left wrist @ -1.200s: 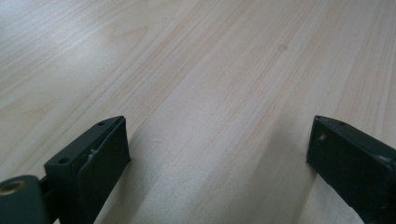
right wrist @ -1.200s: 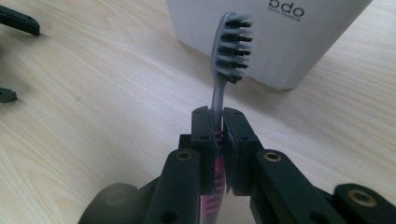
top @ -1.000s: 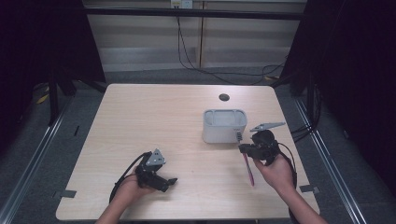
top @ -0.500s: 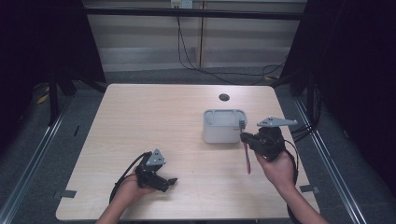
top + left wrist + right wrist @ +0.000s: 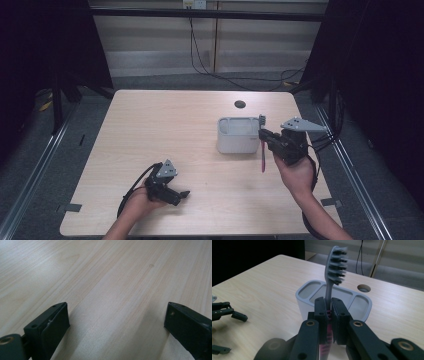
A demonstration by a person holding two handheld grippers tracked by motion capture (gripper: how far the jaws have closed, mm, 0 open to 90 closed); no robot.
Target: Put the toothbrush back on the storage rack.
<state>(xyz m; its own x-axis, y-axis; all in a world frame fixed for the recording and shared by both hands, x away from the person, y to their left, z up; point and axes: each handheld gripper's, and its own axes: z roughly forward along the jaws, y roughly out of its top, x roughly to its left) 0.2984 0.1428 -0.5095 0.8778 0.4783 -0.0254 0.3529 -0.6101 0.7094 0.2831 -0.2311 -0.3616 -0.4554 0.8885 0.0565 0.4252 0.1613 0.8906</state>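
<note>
Gripping the toothbrush (image 5: 333, 272) by its pink handle, the right gripper (image 5: 267, 138) has its fingers clenched on it, bristles up, w/ the lower handle hanging below. Vs 1 s ago the brush has swung from lying slanted over the tabletop (image 5: 150, 130) to upright, and the hand has moved up beside the grey holder (image 5: 237, 135). Judgement: pickup done, approx ready to drop it into 1 of the compartments. Left gripper (image 5: 172, 192) rests near the front edge w/ fingers released, nothing between them, same spot as before. Right gripper view shows the holder's 3 compartments and the brush's grey head; high view shows the brush is just beside the holder's right wall, not yet over it.
</note>
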